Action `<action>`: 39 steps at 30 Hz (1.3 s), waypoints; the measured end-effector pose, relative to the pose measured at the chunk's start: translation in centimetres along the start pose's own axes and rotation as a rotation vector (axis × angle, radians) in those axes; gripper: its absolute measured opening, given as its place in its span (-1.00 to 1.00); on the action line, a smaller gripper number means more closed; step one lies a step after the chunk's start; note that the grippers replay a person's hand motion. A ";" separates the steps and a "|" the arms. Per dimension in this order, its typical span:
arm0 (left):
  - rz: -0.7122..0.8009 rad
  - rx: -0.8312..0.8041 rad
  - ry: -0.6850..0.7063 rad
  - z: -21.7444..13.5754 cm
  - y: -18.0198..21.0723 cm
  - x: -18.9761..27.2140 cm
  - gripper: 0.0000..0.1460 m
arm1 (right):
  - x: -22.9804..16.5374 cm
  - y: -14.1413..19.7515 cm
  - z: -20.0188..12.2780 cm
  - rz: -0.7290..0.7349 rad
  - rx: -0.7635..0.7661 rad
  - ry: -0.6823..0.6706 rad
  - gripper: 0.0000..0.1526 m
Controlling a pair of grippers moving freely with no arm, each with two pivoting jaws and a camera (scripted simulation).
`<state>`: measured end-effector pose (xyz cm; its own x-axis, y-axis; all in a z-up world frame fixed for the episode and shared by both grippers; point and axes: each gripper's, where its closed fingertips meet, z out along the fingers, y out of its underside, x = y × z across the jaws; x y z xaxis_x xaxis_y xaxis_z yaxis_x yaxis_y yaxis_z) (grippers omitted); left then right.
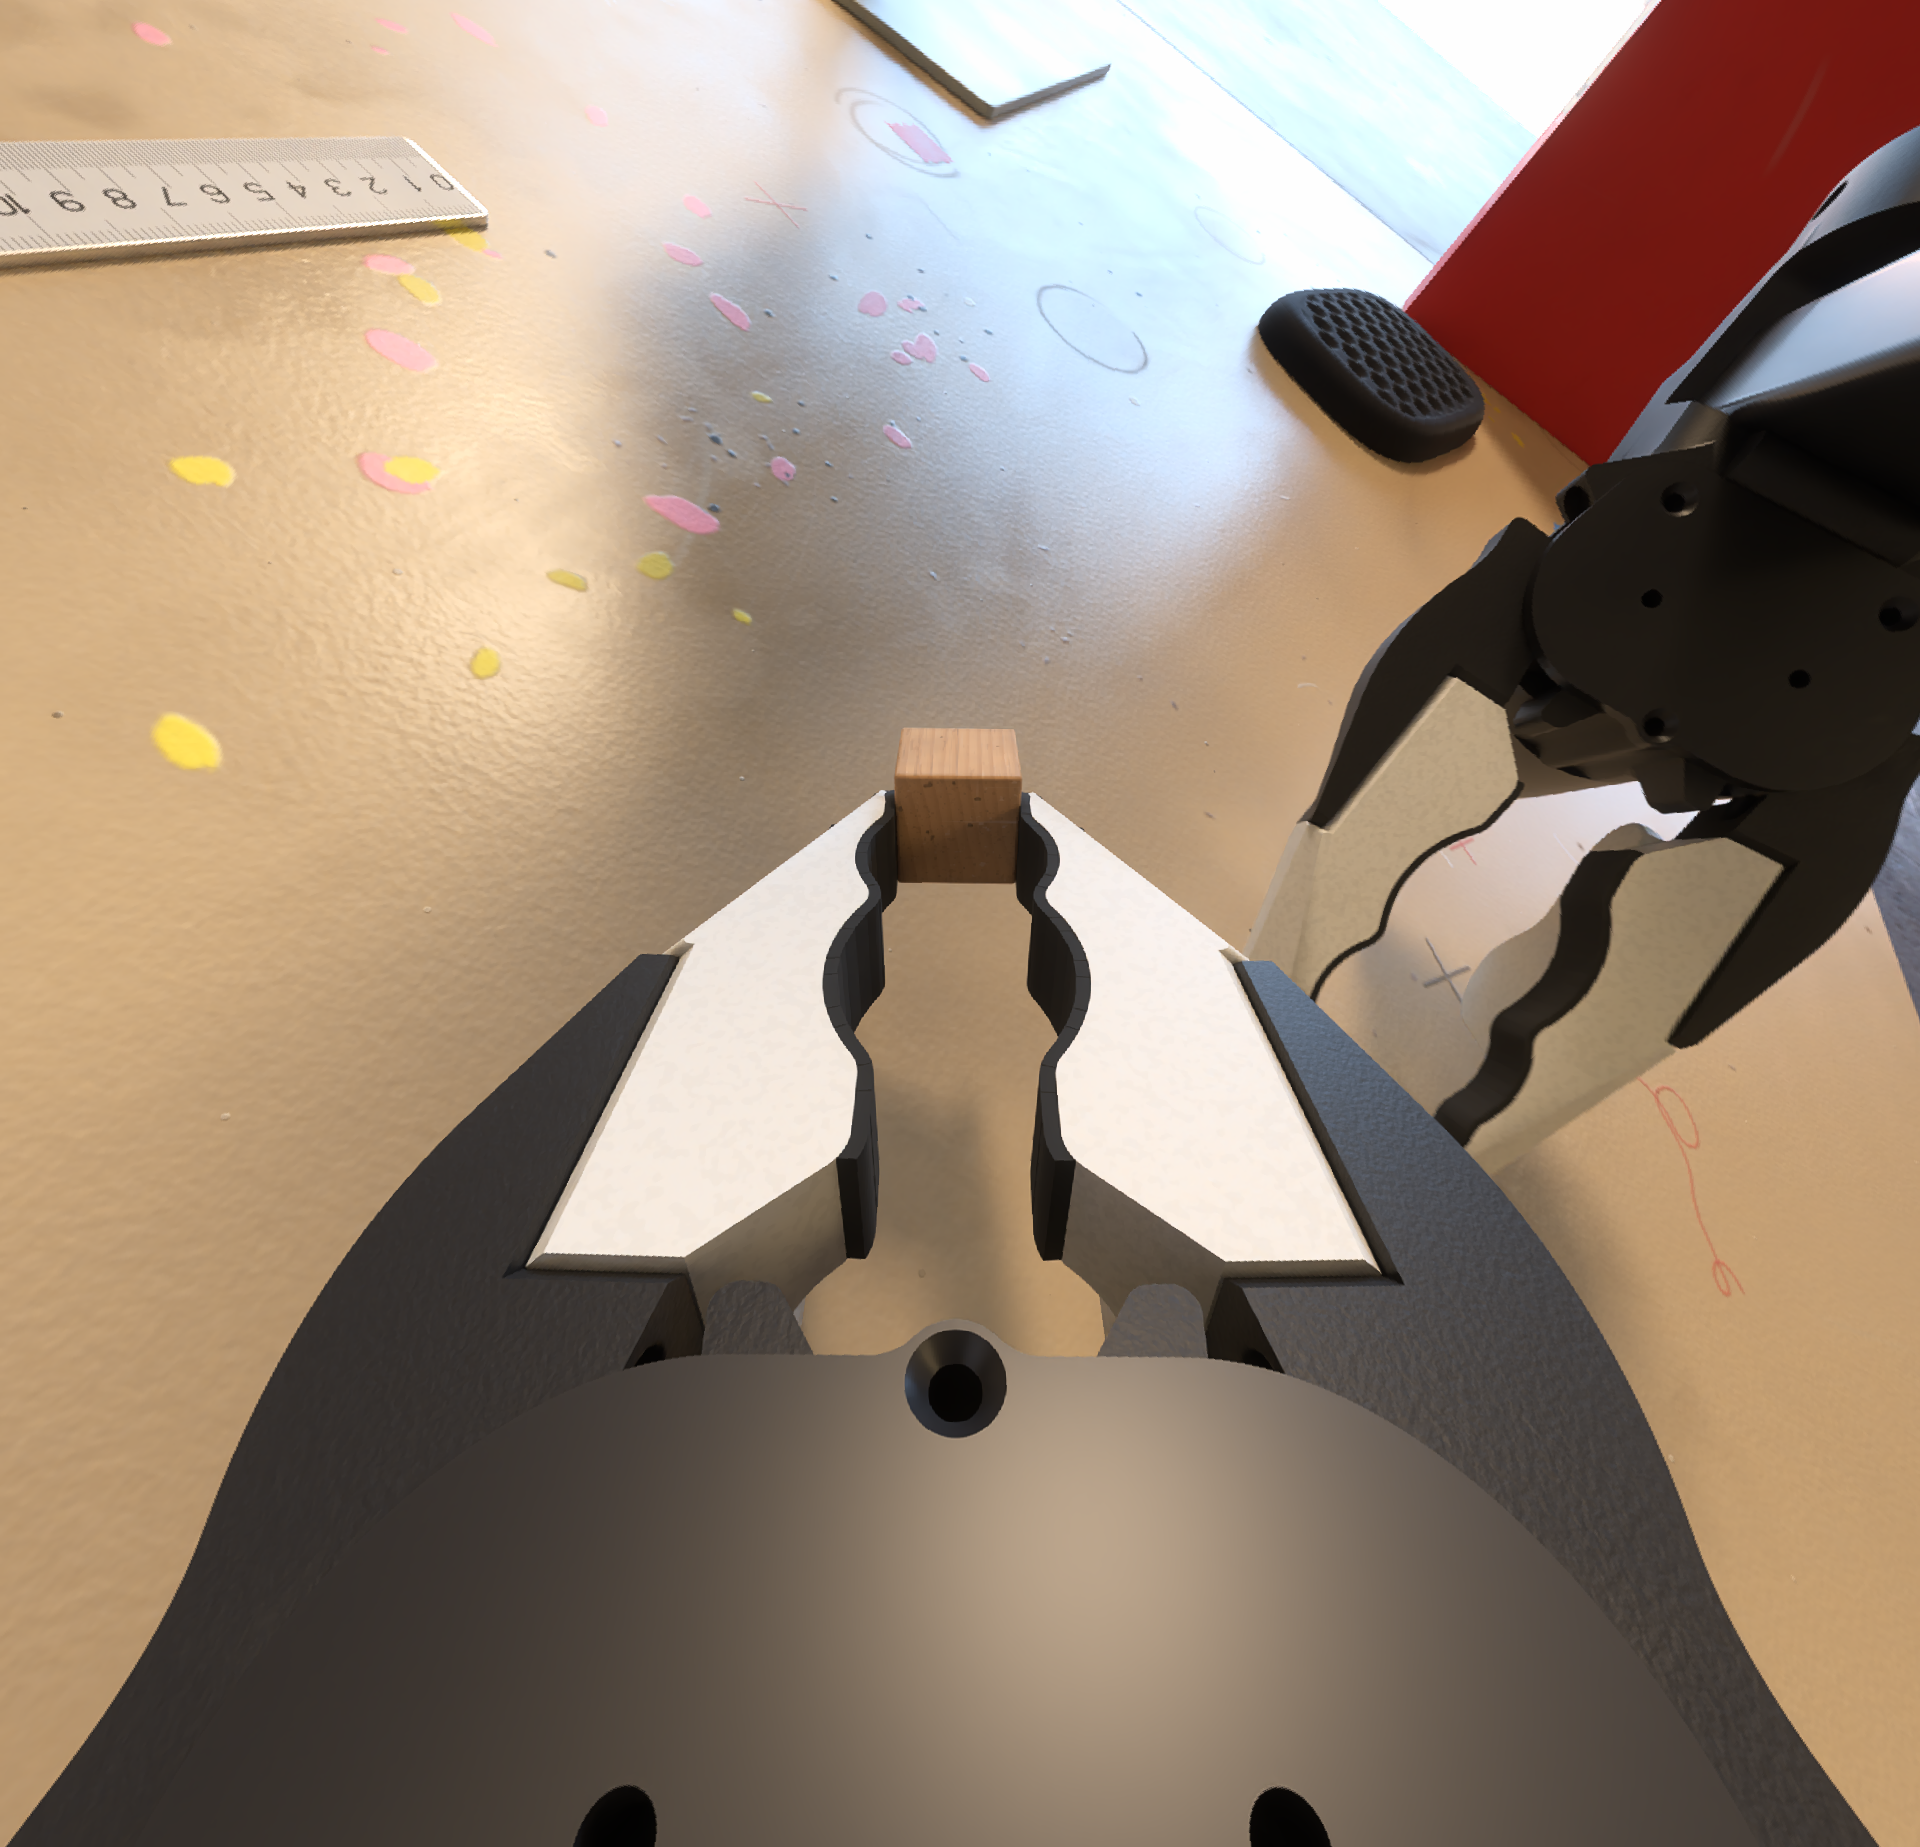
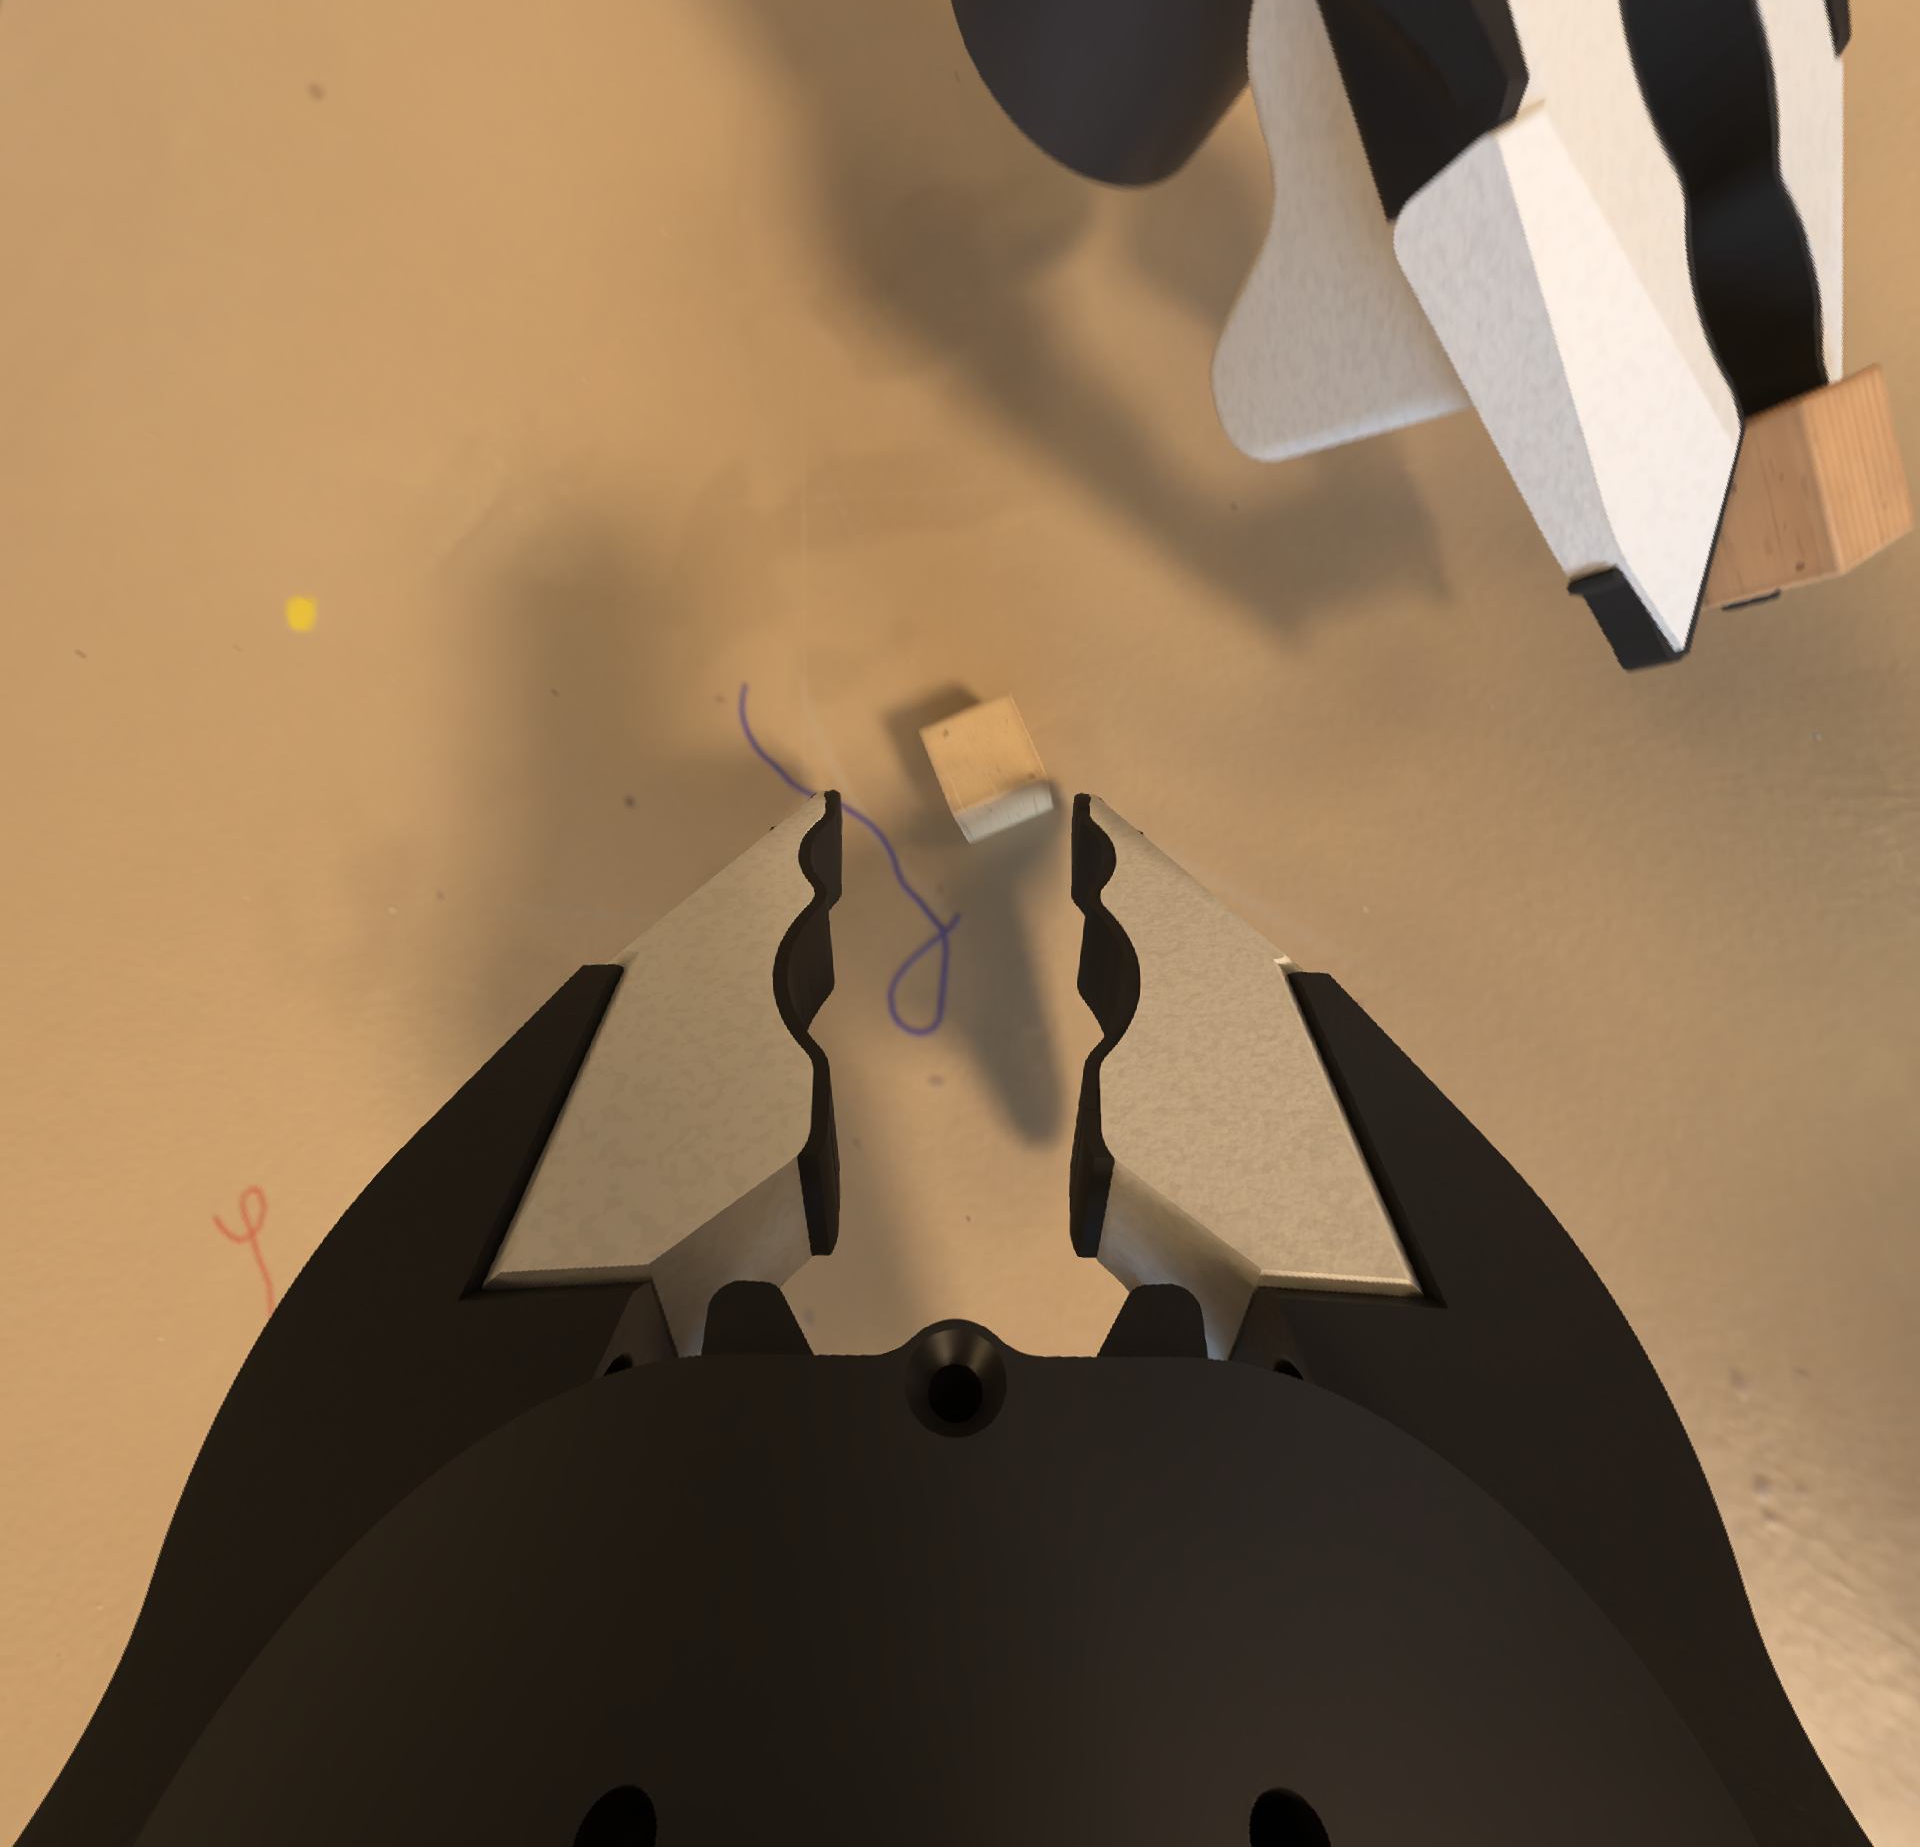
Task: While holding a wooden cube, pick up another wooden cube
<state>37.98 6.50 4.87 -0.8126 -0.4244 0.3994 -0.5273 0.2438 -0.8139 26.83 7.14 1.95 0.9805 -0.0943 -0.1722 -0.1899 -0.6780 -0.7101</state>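
Observation:
My left gripper [image 1: 956, 810] is shut on a wooden cube [image 1: 956, 800], pinched between its fingertips and held above the tan table. The same gripper and its cube [image 2: 1813, 493] show at the upper right of the right wrist view. A second wooden cube [image 2: 982, 767] lies on the table, slightly rotated. My right gripper [image 2: 954, 810] is open and empty, pointing down at the table, with this cube just beyond its fingertips and between their lines. The right gripper also shows at the right of the left wrist view [image 1: 1382, 1049].
A metal ruler [image 1: 218, 199] lies at the far left. A black perforated pad [image 1: 1371, 372] sits beside a red panel [image 1: 1662, 166] at the far right. A flat grey plate [image 1: 935, 21] lies at the back. The tan table [image 1: 416, 862] carries paint spots and pen marks.

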 end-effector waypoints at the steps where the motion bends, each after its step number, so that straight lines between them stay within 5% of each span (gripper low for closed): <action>1: -0.001 0.000 0.000 0.0 0.0 0.0 -0.71 | -0.2 -0.4 0.0 0.005 0.020 -0.011 -0.42; 8: -0.002 0.004 -0.002 -0.1 -0.1 -0.1 -0.71 | 1.3 -0.1 -0.5 0.021 0.019 0.058 -0.47; 15: 0.004 0.000 -0.004 0.0 0.0 -0.1 -0.71 | -0.3 -0.5 0.3 0.013 0.021 -0.035 -0.51; 21: -0.004 0.000 0.001 0.0 0.0 -0.1 -0.71 | 1.2 -0.5 -0.1 -0.116 0.009 0.039 -0.46; 29: -0.006 -0.001 0.006 0.1 0.0 0.0 -0.71 | 0.9 -0.6 1.6 -0.234 -0.067 -0.085 -0.25; 39: -0.016 0.002 0.012 0.0 0.0 0.0 -0.71 | 1.1 0.1 0.9 -0.253 -0.122 -0.133 -0.40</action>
<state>38.02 6.51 4.85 -0.8070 -0.4178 0.4174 -0.5400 0.2357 -0.8080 27.84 7.62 1.14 0.9792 0.1796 -0.0944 0.0745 -0.7509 -0.6562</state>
